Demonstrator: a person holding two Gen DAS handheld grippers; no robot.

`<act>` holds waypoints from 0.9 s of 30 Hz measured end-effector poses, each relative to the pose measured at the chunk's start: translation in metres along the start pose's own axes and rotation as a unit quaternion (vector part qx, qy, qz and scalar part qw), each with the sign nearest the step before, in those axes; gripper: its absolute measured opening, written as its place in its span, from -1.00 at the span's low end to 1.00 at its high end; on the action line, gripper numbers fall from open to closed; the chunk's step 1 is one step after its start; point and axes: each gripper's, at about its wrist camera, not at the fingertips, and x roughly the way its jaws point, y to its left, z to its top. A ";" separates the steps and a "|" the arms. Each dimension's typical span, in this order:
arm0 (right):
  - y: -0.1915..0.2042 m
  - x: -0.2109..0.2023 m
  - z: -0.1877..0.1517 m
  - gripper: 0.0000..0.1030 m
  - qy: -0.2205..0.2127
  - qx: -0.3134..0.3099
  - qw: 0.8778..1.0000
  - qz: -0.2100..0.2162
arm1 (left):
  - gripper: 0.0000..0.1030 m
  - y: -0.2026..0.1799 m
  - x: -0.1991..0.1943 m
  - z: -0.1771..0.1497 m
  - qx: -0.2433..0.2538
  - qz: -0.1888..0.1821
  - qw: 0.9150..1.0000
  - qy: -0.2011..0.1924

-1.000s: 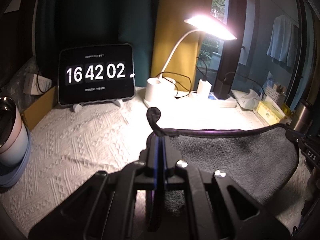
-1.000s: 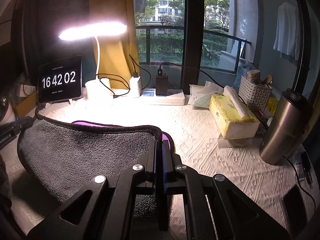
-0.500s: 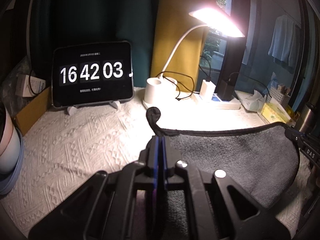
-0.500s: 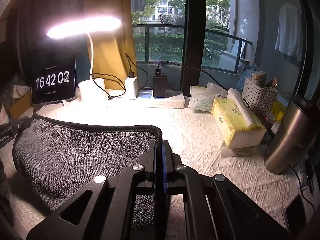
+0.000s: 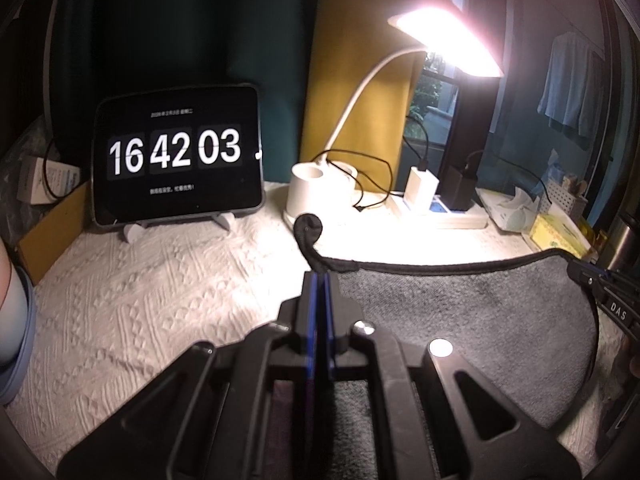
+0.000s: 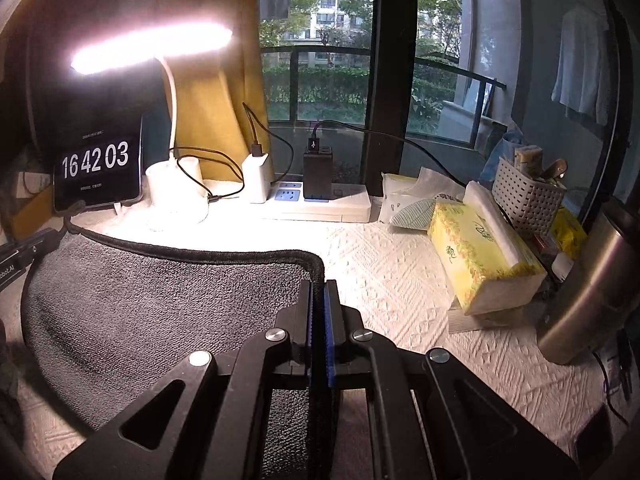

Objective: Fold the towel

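A dark grey towel [image 5: 460, 312] with a black hem is stretched between my two grippers above the white textured tablecloth [image 5: 140, 288]. My left gripper [image 5: 320, 280] is shut on the towel's left corner; the hem's end curls up past its tips. My right gripper [image 6: 319, 286] is shut on the towel's [image 6: 160, 312] right corner. The towel sags between them and its lower part lies on the cloth. Each gripper shows at the far edge of the other's view.
A tablet clock [image 5: 178, 160] stands at the back left. A lit desk lamp [image 5: 320, 188] with cables, chargers and a power strip [image 6: 320, 200] is behind the towel. A tissue box [image 6: 480, 256], white basket [image 6: 524, 200] and steel flask [image 6: 588, 292] are at right.
Both grippers have moved forward toward the back of the table with the towel held taut. The purple underside seen a second ago is hidden now.
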 end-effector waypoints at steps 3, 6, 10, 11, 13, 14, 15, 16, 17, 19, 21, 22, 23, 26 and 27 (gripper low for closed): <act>-0.001 0.008 0.002 -0.90 -0.001 0.002 1.000 -0.001 | -0.93 0.002 0.009 0.003 -0.001 0.000 1.000 0.001; 0.000 0.014 0.004 -0.90 0.000 0.002 1.000 -0.002 | -0.93 0.003 0.015 0.005 -0.002 -0.001 1.000 0.002; 0.001 0.021 0.004 -0.90 0.002 -0.001 1.000 -0.006 | -0.93 0.004 0.022 0.009 -0.001 0.000 1.000 0.000; 0.001 0.023 0.004 -0.90 0.003 -0.002 1.000 -0.007 | -0.93 0.004 0.025 0.011 -0.001 -0.001 1.000 0.002; 0.000 0.027 0.004 -0.90 0.005 -0.003 1.000 -0.008 | -0.93 0.005 0.029 0.012 -0.002 -0.001 1.000 0.004; 0.000 0.030 0.004 -0.90 0.006 -0.003 1.000 -0.009 | -0.93 0.005 0.032 0.012 -0.002 -0.002 1.000 0.007; 0.000 0.032 0.003 -0.90 0.008 -0.004 1.000 -0.010 | -0.93 0.005 0.035 0.013 -0.002 -0.003 1.000 0.010; 0.000 0.035 0.003 -0.89 0.010 -0.003 1.000 -0.010 | -0.93 0.005 0.037 0.012 -0.002 -0.004 1.000 0.014; -0.001 0.038 0.002 -0.90 0.012 -0.003 1.000 -0.011 | -0.93 0.005 0.039 0.012 -0.002 -0.005 1.000 0.016; 0.000 0.043 0.001 -0.90 0.018 -0.003 1.000 -0.012 | -0.93 0.005 0.044 0.011 -0.003 -0.005 1.000 0.022; -0.001 0.048 -0.001 -0.90 0.023 -0.003 1.000 -0.013 | -0.93 0.006 0.048 0.011 -0.003 -0.004 1.000 0.028; 0.000 0.050 -0.001 -0.90 0.025 -0.003 1.000 -0.013 | -0.93 0.006 0.052 0.010 -0.003 -0.005 0.999 0.034; 0.000 0.053 -0.002 -0.90 0.028 -0.003 1.000 -0.014 | -0.93 0.006 0.055 0.010 -0.004 -0.006 0.999 0.040; -0.001 0.061 -0.003 -0.89 0.040 -0.003 0.999 -0.014 | -0.93 0.008 0.062 0.007 -0.006 -0.005 0.998 0.055; -0.001 0.064 -0.004 -0.89 0.045 -0.003 0.999 -0.014 | -0.92 0.008 0.065 0.006 -0.005 -0.004 0.998 0.060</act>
